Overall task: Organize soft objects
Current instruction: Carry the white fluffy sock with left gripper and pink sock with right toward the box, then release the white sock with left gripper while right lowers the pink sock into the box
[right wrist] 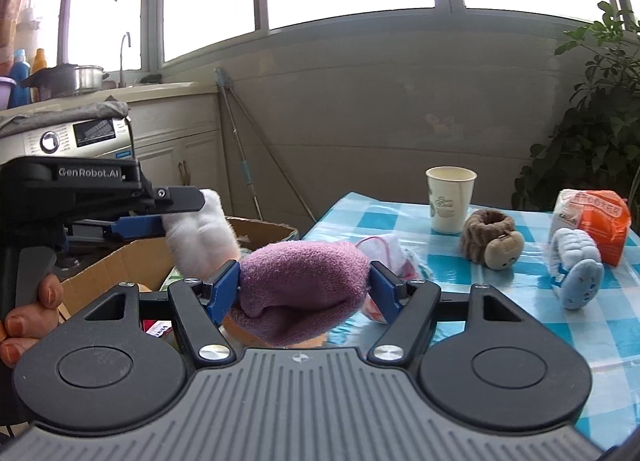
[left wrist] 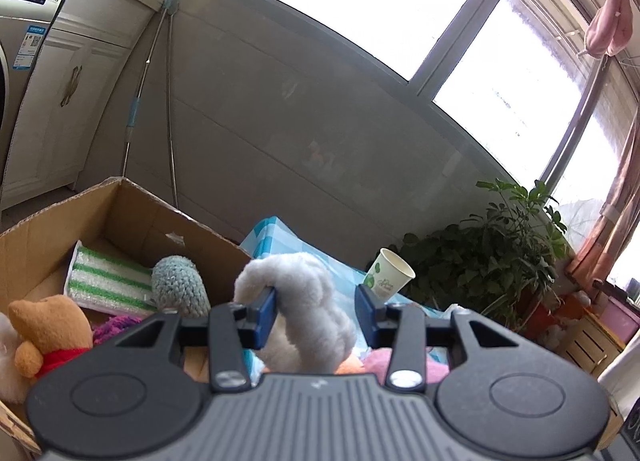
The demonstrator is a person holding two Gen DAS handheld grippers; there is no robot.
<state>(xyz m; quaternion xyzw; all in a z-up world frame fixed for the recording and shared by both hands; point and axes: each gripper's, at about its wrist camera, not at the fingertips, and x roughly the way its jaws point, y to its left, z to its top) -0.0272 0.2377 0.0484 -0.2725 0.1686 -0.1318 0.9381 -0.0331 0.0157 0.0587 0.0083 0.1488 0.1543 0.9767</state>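
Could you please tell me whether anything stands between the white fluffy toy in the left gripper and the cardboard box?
Nothing visible does. The white fluffy toy is clamped in the left gripper right by the cardboard box, whose top is open with its flaps out of the way.

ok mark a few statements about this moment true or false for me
1. The left claw is shut on a white fluffy soft item. True.
2. The right claw is empty. False: it is shut on a purple fuzzy sock.
3. The white paper cup with a green print lies tipped over. False: it stands upright on the blue checked tablecloth.
4. A brown plush bear with a red top is already in the open cardboard box. True.
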